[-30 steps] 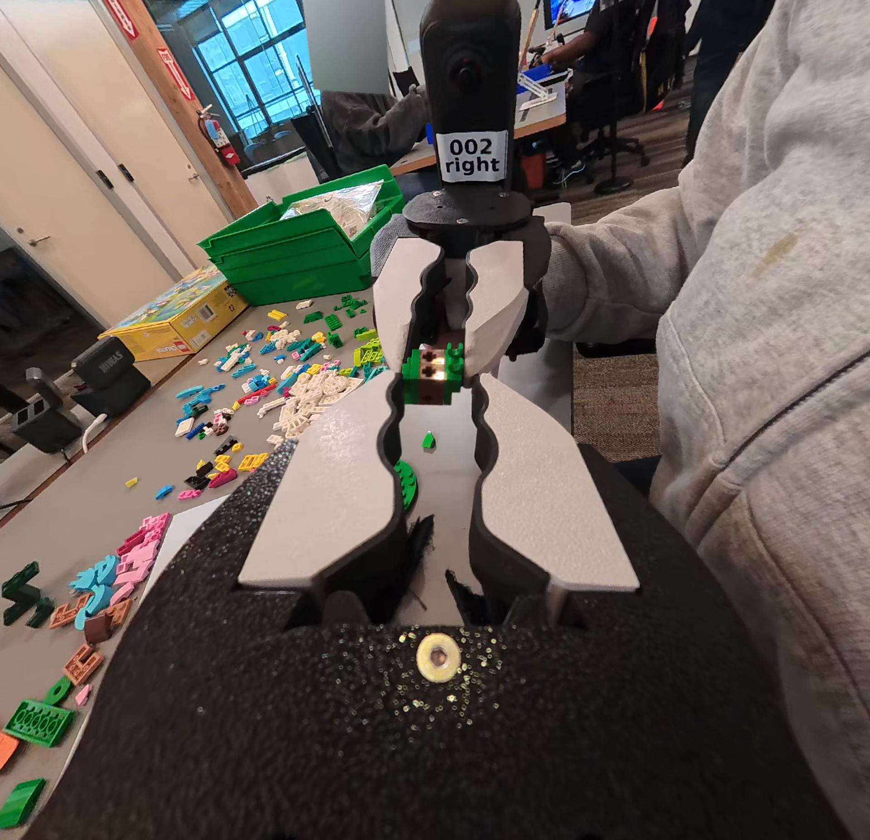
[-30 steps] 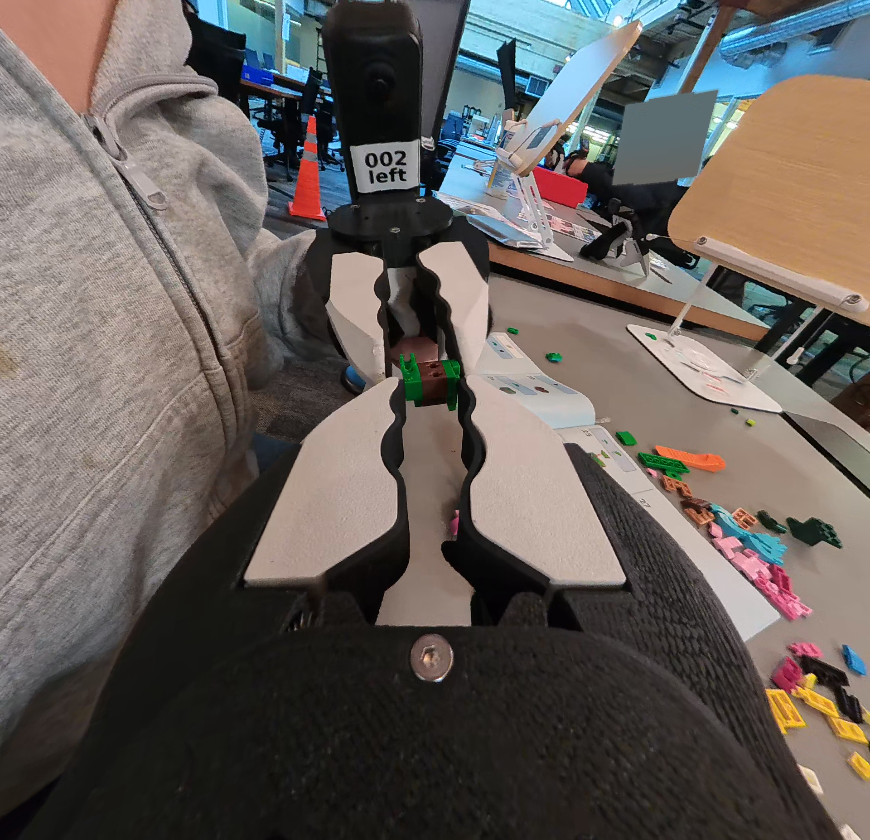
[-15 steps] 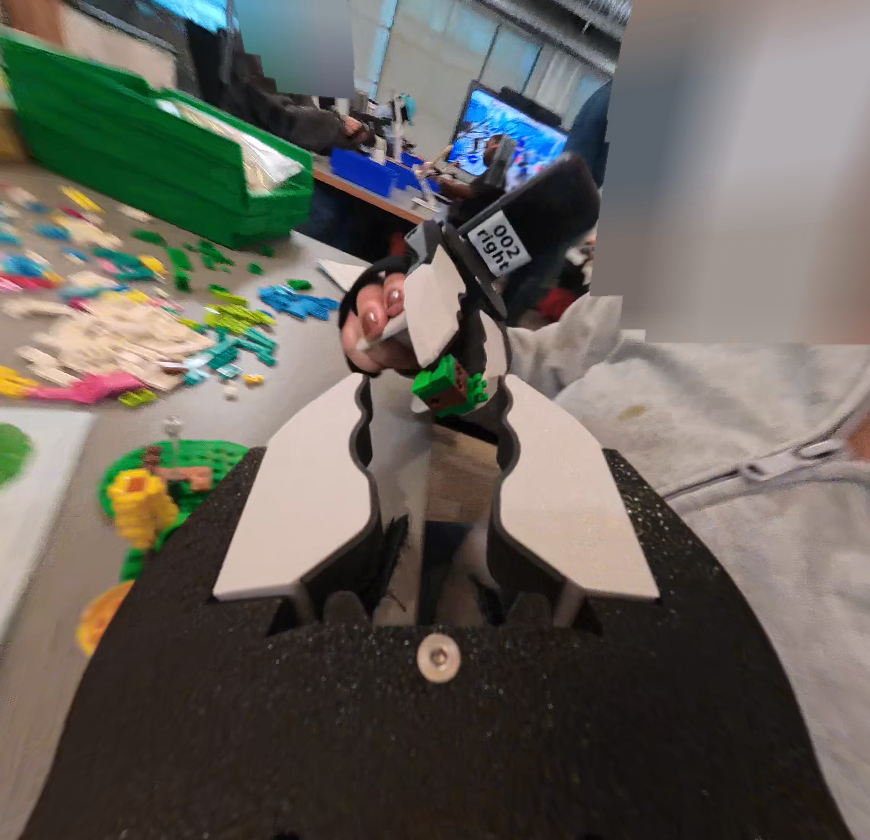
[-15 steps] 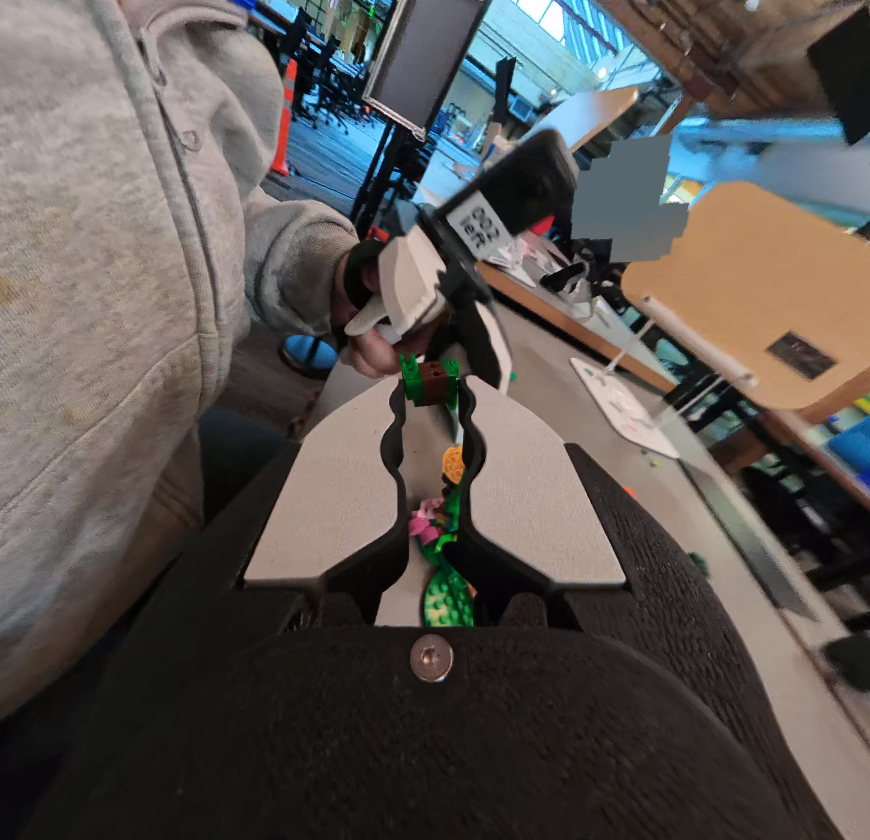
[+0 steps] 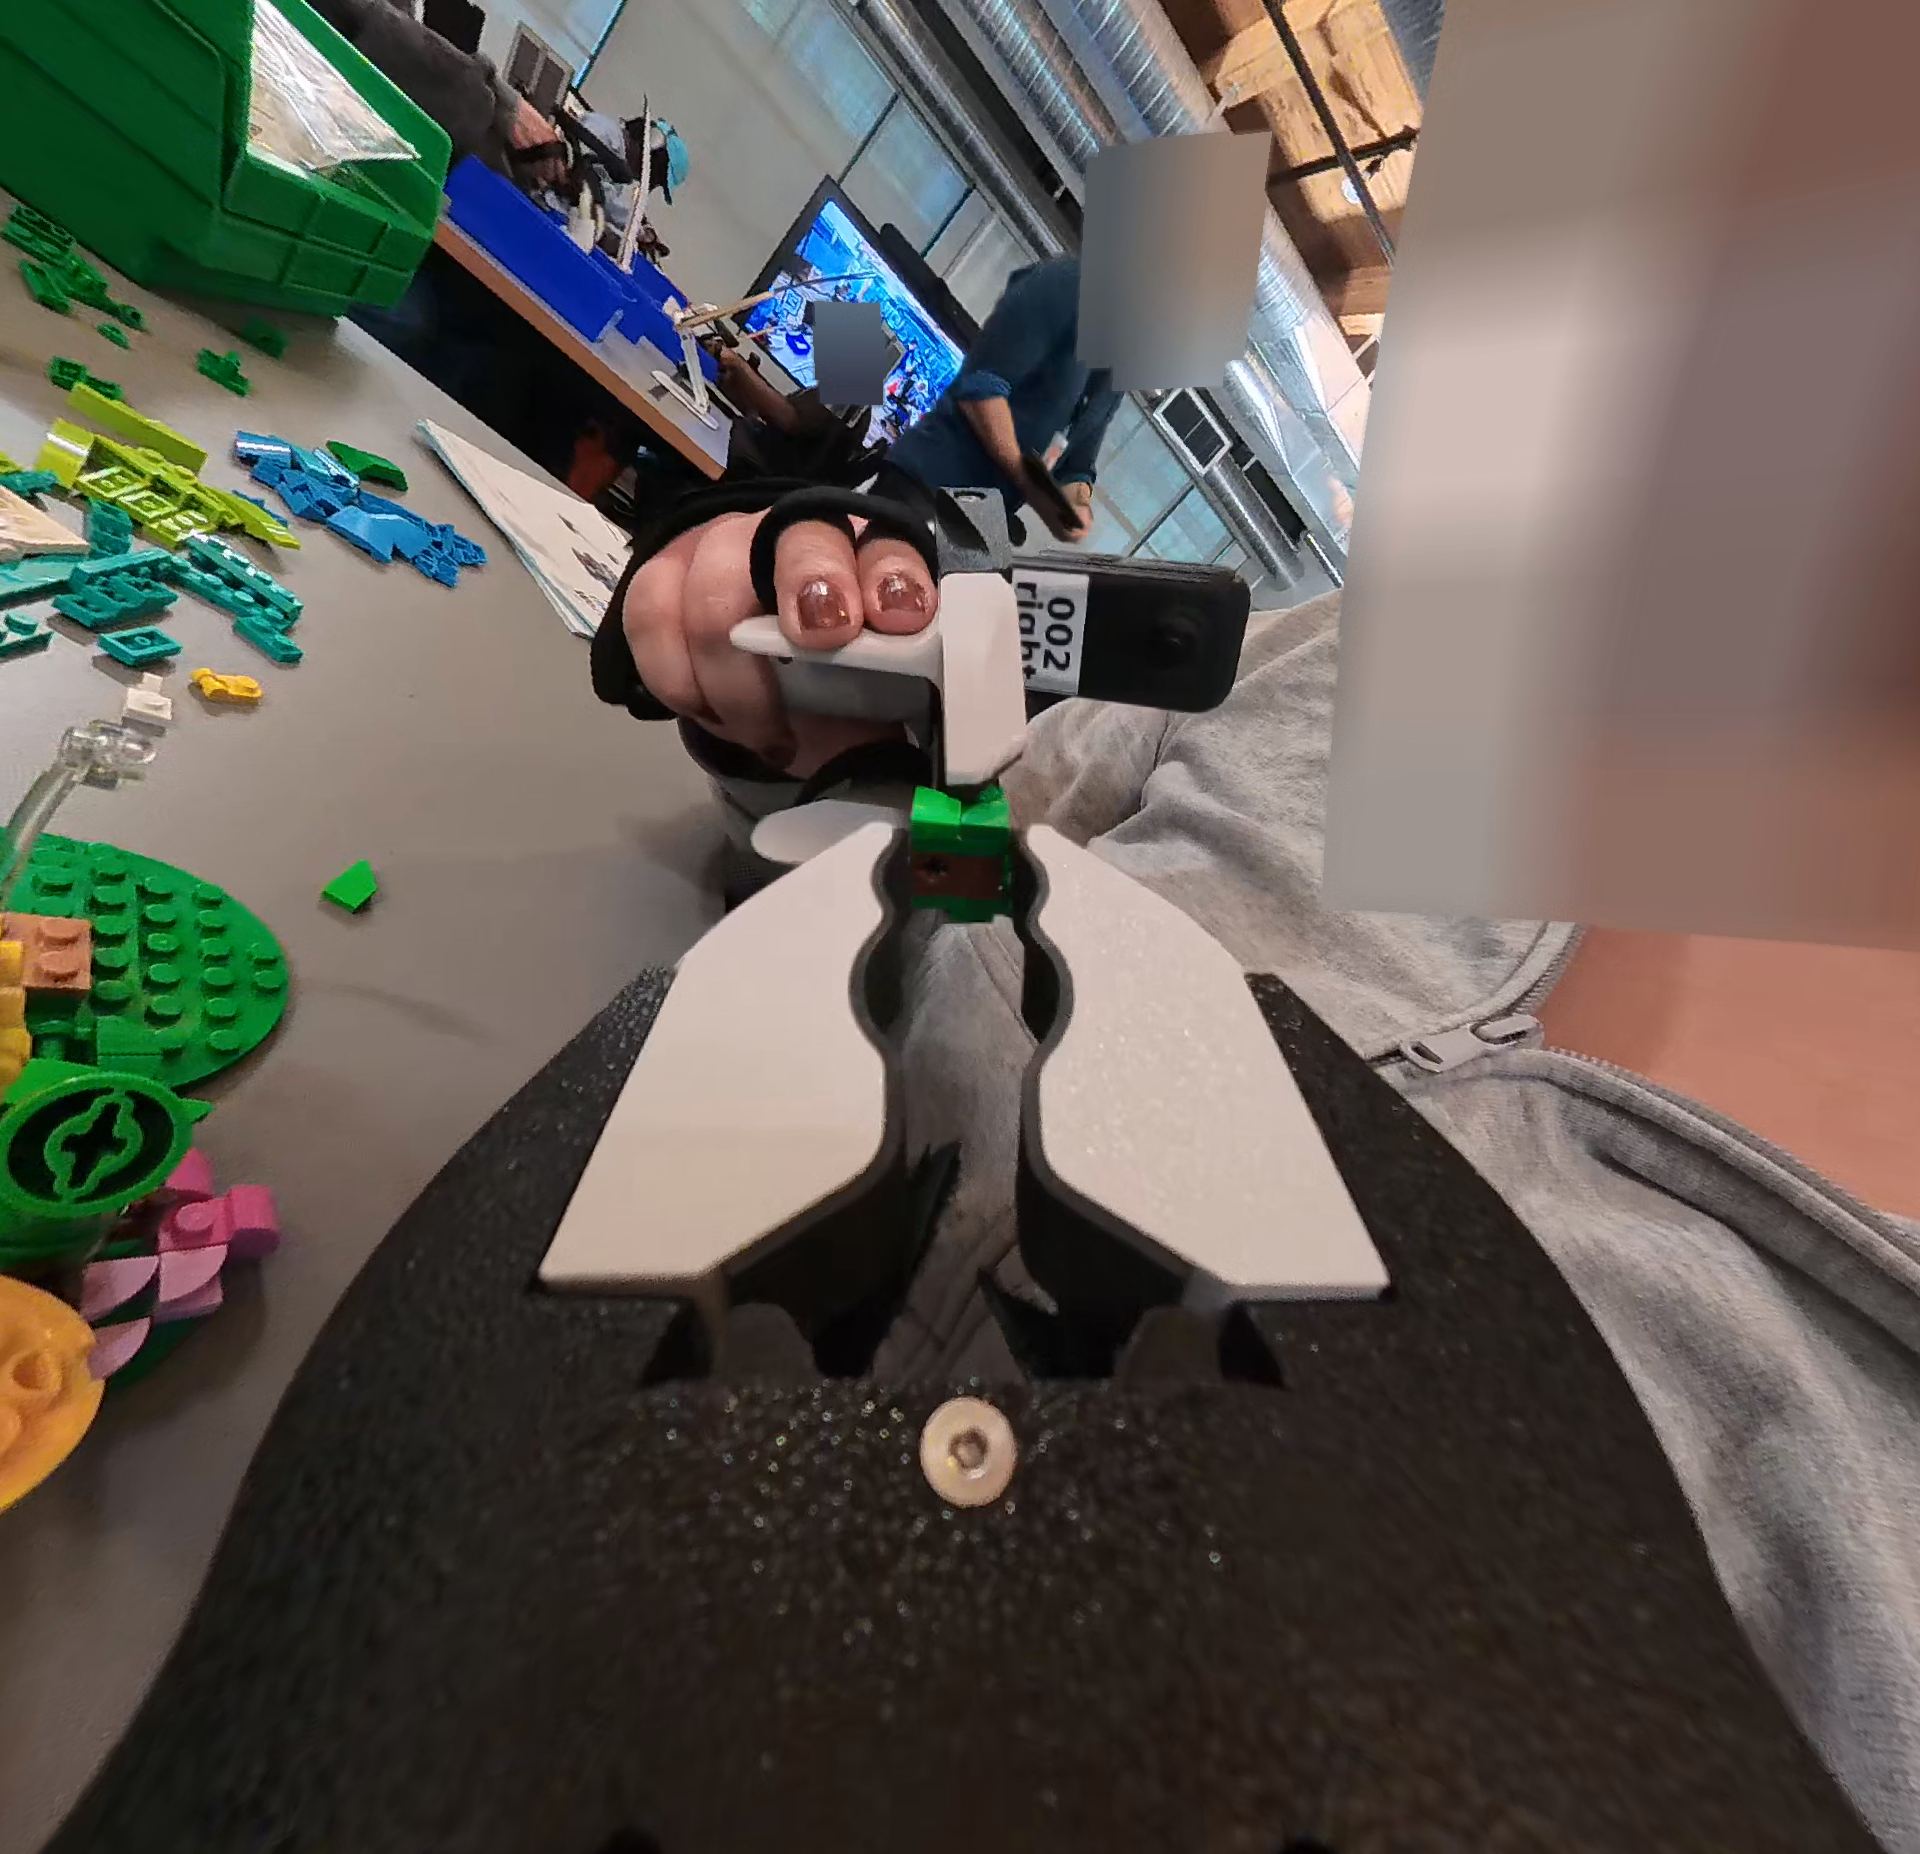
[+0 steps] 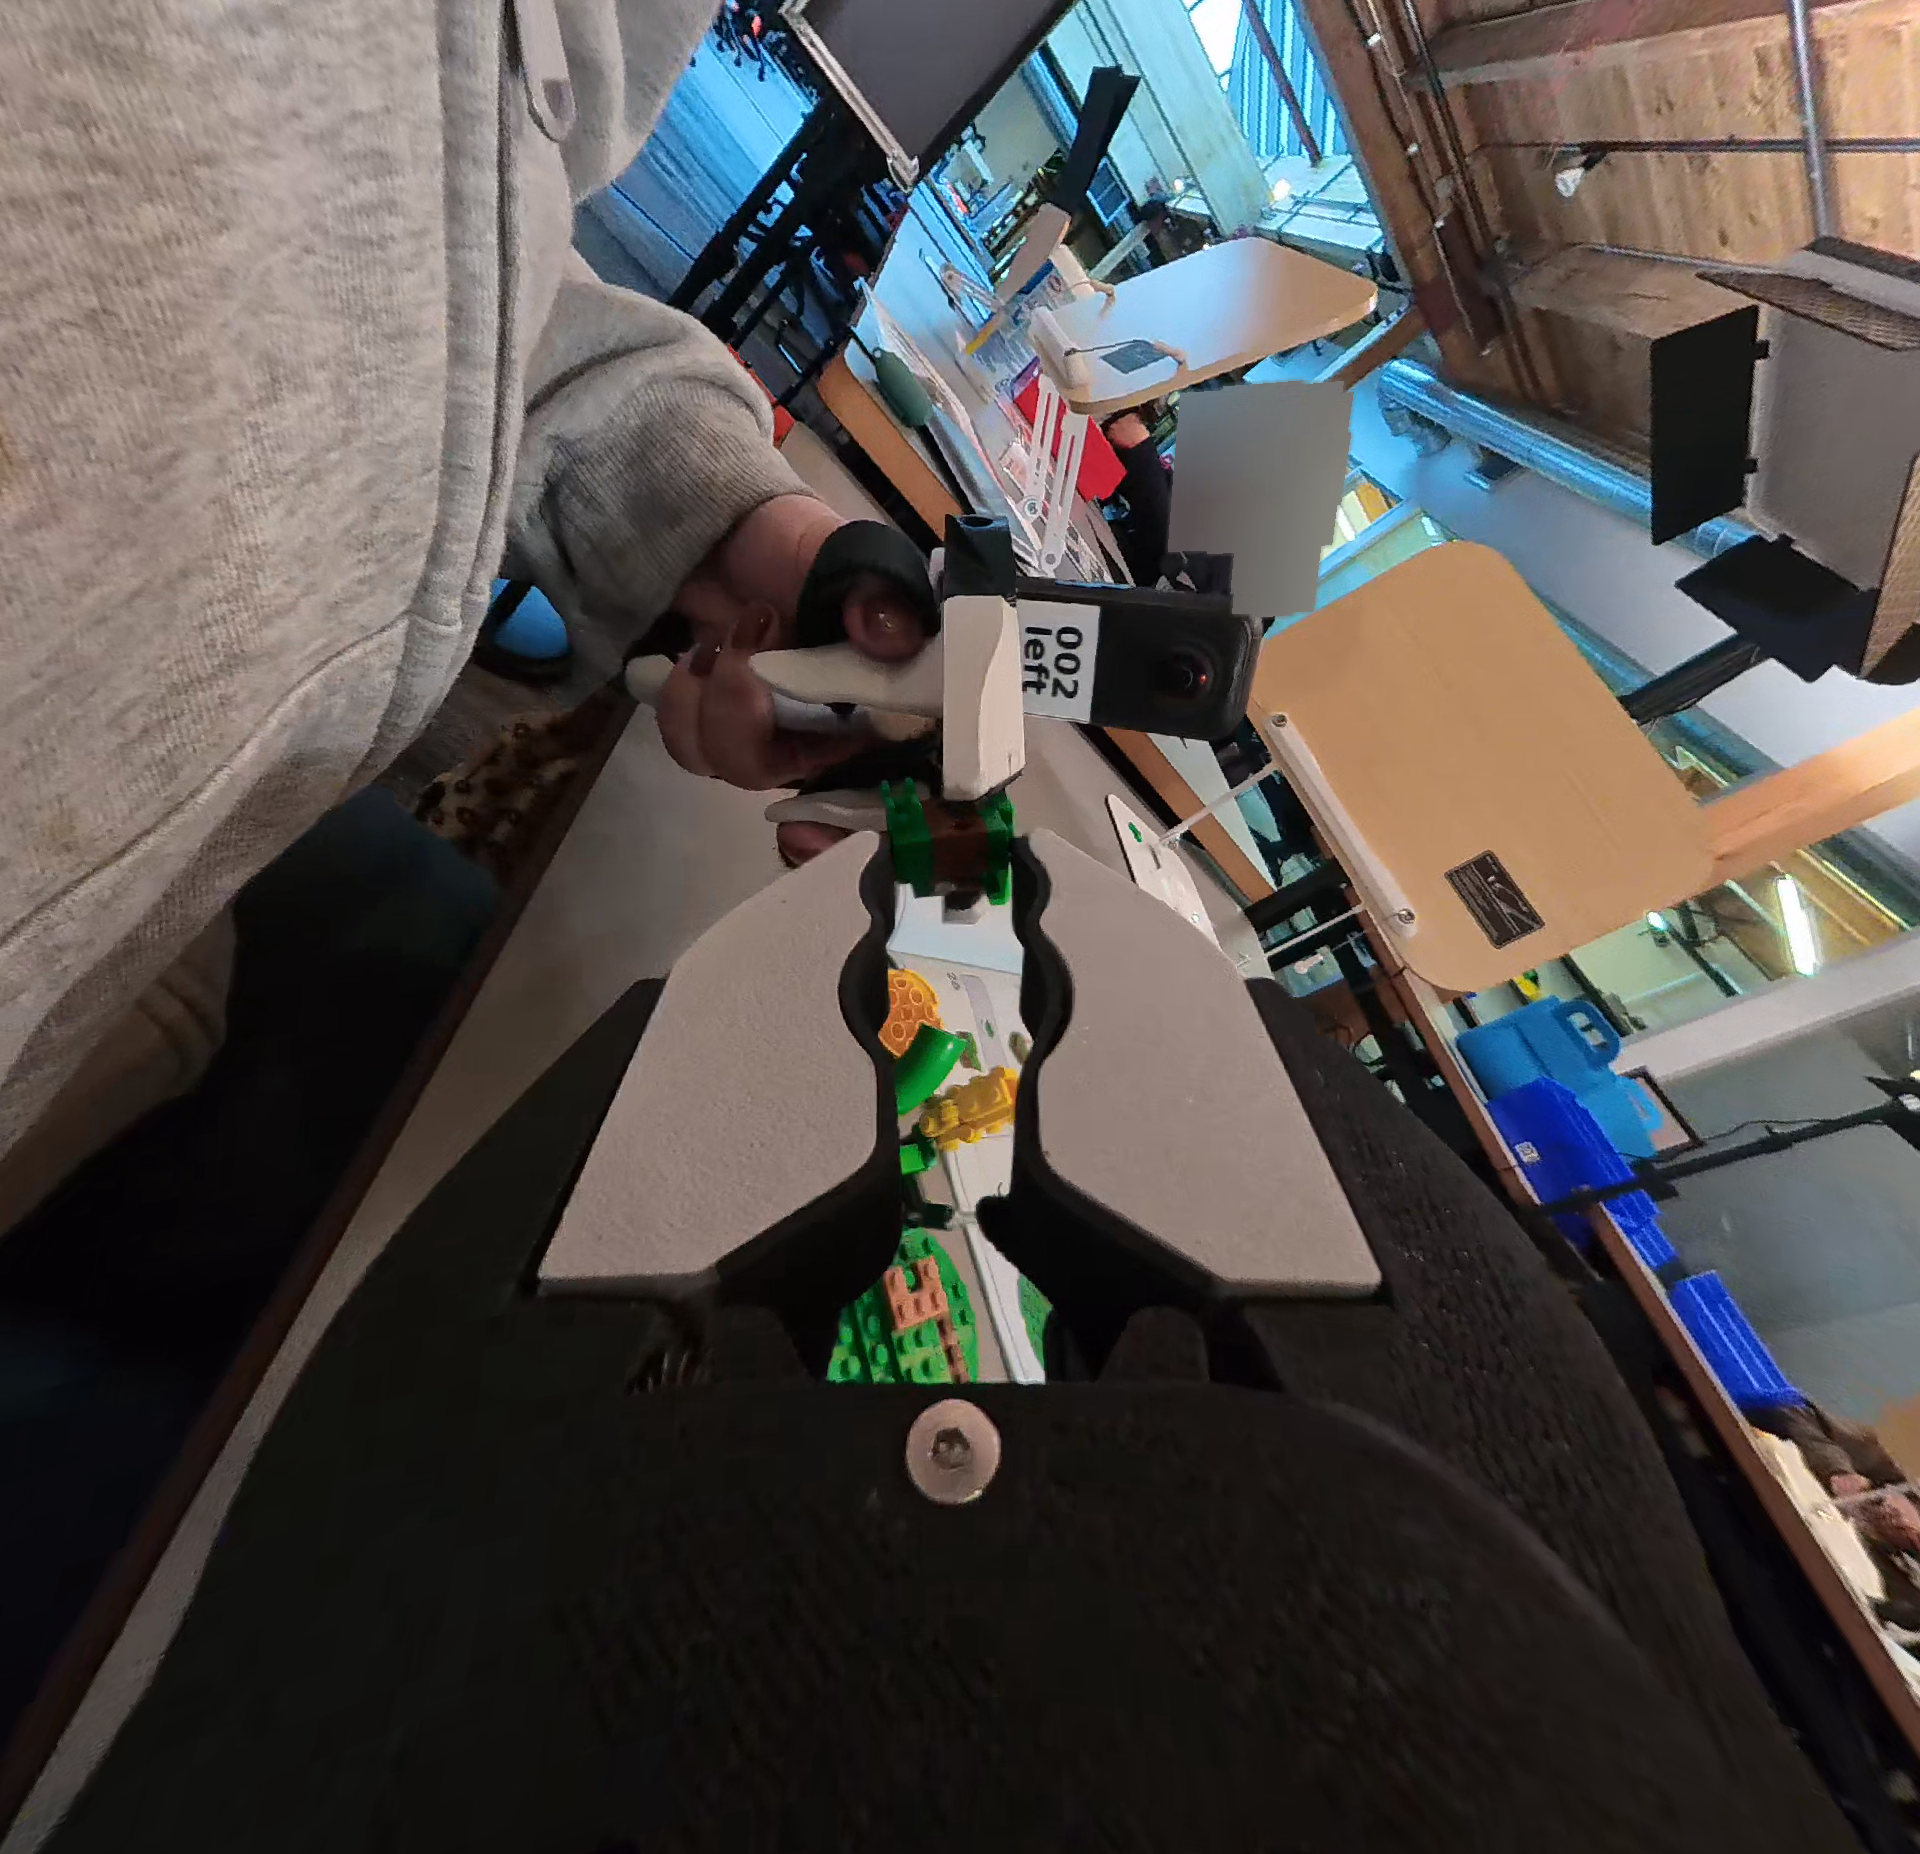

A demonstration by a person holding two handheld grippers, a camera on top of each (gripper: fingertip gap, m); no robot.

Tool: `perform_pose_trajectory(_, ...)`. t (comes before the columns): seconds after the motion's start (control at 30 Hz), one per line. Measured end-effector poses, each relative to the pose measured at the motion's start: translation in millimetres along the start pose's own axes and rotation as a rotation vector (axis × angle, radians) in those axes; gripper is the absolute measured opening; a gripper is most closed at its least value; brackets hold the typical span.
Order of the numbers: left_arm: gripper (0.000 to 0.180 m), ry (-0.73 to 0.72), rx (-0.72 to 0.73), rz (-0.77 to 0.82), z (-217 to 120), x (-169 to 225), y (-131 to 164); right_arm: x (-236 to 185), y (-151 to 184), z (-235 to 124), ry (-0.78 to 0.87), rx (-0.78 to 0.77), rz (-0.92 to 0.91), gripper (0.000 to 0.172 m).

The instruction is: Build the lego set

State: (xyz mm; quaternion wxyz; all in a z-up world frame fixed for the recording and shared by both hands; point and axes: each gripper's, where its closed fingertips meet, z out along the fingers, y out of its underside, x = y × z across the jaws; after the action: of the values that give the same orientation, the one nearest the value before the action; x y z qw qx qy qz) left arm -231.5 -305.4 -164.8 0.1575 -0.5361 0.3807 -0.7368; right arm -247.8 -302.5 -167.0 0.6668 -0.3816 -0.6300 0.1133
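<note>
1. Your left gripper (image 5: 958, 869) and your right gripper (image 6: 951, 859) meet at right angles, lifted off the grey counter (image 5: 447, 765). Both are narrowed onto the same small green-and-brown brick block (image 5: 960, 857), pads pressed to its sides.
2. The block sits in front of your grey hoodie (image 5: 1403, 1129), above the counter's near edge. Each gripper's fingertips crowd the other's, so two pairs of fingers fill the space around the one block.
3. Below the right gripper lies a round green baseplate (image 5: 177, 963) carrying tan and yellow bricks, with an open instruction booklet (image 6: 982, 1015) under it.
4. Beside the plate stand one green round piece (image 5: 94, 1144) with a cut-out symbol, a pink cluster (image 5: 197, 1233) and one orange disc (image 5: 31, 1389).
5. One loose green slope piece (image 5: 349, 886) lies alone on the counter.
6. Further off are sorted heaps of teal, lime and blue pieces (image 5: 343, 516), too many to count, and a stack of green bins (image 5: 208, 142).
</note>
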Motion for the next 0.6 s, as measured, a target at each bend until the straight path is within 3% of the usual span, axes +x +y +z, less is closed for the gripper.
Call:
perform_pose_trajectory(0.3, 0.016, 0.021, -0.005, -0.013, 1, 1, 3, 0, 0, -1, 0.016, -0.008, -0.035, 0.021)
perform_pose_trajectory(0.4, 0.016, -0.026, 0.015, 0.023, -5, -5, 1, 10, 14, -9, 0.058, -0.093, -0.093, 0.024)
perform_pose_trajectory(0.6, 0.016, -0.341, -0.049, 0.28, -35, -47, 10, 30, 97, -60, -0.033, -0.427, 0.354, 0.034)
